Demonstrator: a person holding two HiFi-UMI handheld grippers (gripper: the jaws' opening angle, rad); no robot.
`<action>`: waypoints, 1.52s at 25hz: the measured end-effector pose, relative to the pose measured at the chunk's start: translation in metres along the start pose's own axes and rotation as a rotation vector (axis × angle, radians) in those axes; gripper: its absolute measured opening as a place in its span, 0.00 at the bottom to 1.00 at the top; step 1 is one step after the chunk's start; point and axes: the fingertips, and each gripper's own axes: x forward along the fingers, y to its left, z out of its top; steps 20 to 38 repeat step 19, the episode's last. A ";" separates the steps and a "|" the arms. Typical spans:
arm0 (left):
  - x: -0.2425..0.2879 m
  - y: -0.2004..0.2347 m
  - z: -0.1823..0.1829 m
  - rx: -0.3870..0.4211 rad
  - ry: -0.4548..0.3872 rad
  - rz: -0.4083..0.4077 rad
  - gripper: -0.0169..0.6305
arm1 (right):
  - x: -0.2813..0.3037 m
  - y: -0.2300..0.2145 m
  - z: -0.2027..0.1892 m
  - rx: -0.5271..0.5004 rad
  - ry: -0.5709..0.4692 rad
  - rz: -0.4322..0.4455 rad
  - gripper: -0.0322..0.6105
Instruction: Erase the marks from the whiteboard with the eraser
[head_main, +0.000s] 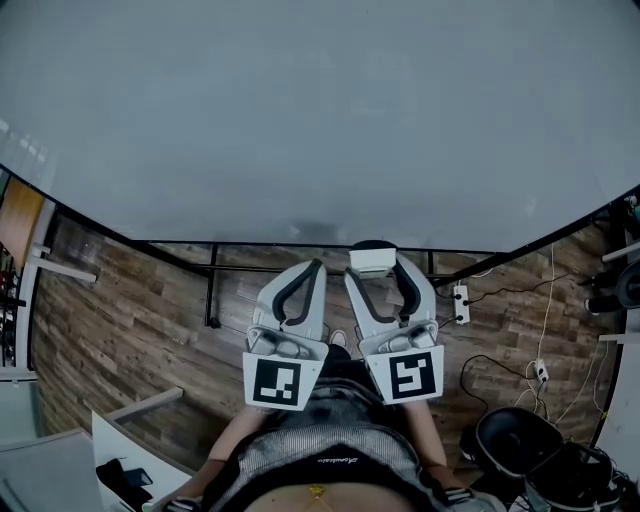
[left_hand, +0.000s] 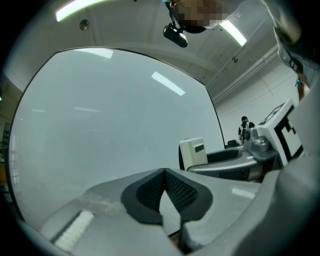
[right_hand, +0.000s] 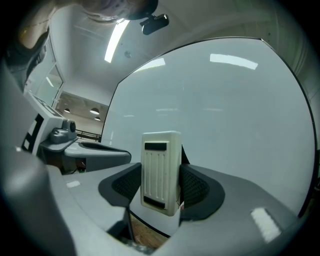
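Observation:
The whiteboard (head_main: 320, 110) fills the upper head view; its surface (right_hand: 235, 115) looks plain, with no marks I can make out. My right gripper (head_main: 382, 268) is shut on the white eraser (right_hand: 161, 170), which stands upright between the jaws, near the board's bottom edge. From the head camera the eraser (head_main: 372, 257) shows at the gripper's tip. My left gripper (head_main: 318, 268) hangs beside it, jaws shut together with nothing in them (left_hand: 164, 176). The left gripper view also shows the eraser (left_hand: 193, 153) off to the right.
A black metal stand frame (head_main: 212, 290) runs under the board over a wood-plank floor (head_main: 120, 330). A power strip (head_main: 461, 304) and cables lie at the right, with a black bin (head_main: 515, 440) below. A person (left_hand: 245, 127) stands far off.

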 end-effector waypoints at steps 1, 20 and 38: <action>0.001 0.001 0.000 0.006 0.001 0.000 0.03 | 0.001 0.000 -0.001 -0.004 0.004 0.003 0.43; -0.001 0.001 -0.006 -0.003 0.016 0.012 0.03 | 0.005 0.008 -0.009 -0.030 0.031 0.016 0.43; -0.001 0.001 -0.006 -0.003 0.016 0.012 0.03 | 0.005 0.008 -0.009 -0.030 0.031 0.016 0.43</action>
